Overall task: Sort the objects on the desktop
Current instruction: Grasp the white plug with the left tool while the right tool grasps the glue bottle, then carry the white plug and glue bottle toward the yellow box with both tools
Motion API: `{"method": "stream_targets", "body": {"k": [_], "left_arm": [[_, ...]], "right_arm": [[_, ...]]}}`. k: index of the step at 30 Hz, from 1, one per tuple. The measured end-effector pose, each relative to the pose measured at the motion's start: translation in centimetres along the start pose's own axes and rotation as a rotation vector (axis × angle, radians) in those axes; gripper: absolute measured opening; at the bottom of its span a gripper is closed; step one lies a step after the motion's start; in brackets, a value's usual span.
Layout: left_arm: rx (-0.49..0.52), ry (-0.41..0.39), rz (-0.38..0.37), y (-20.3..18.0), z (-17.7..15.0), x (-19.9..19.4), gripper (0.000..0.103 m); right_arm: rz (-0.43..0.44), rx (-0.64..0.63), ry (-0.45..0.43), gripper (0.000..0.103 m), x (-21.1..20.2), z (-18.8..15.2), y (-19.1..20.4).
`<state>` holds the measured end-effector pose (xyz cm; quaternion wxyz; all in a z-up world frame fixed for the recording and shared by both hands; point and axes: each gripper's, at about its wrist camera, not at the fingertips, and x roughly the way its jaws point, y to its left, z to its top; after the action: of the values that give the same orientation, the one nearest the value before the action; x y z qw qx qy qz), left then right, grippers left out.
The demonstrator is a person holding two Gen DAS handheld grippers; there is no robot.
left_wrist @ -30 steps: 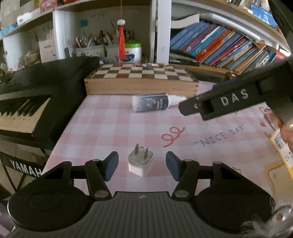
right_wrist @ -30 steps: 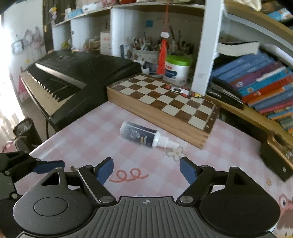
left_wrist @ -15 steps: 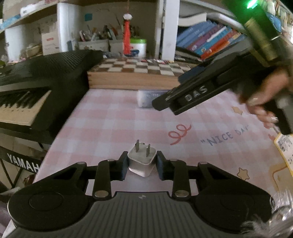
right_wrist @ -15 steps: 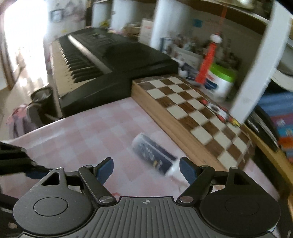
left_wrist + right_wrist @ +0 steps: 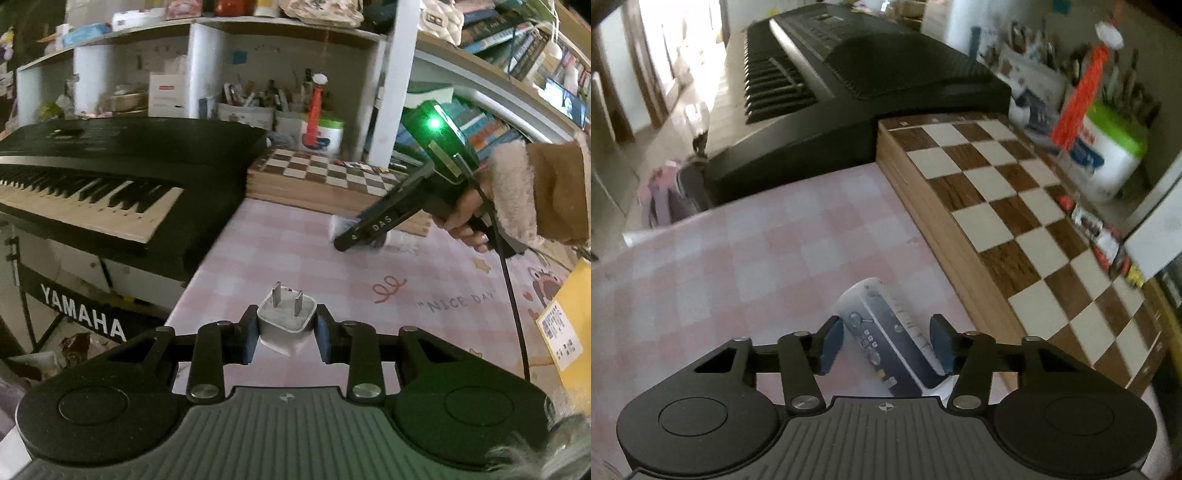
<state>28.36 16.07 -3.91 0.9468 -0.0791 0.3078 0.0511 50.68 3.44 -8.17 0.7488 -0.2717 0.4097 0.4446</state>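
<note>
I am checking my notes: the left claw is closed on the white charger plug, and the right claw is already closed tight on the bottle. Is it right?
Not quite. The right claw is open around the bottle, with gaps beside both pads in the right wrist view. The left claw is indeed closed on the white charger plug.

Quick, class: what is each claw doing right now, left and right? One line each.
Left claw: closed on the white charger plug.
Right claw: open around the spray bottle lying on the table, not yet gripping.
</note>
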Motion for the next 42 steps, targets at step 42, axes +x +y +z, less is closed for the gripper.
{"method": "stream_targets", "body": {"k": [42], "left_arm": [[0.093, -0.180, -0.318, 0.6, -1.2, -15.3, 0.029]], "right_arm": [[-0.375, 0.558, -0.314, 0.032, -21.5, -13.4, 21.2]]}}
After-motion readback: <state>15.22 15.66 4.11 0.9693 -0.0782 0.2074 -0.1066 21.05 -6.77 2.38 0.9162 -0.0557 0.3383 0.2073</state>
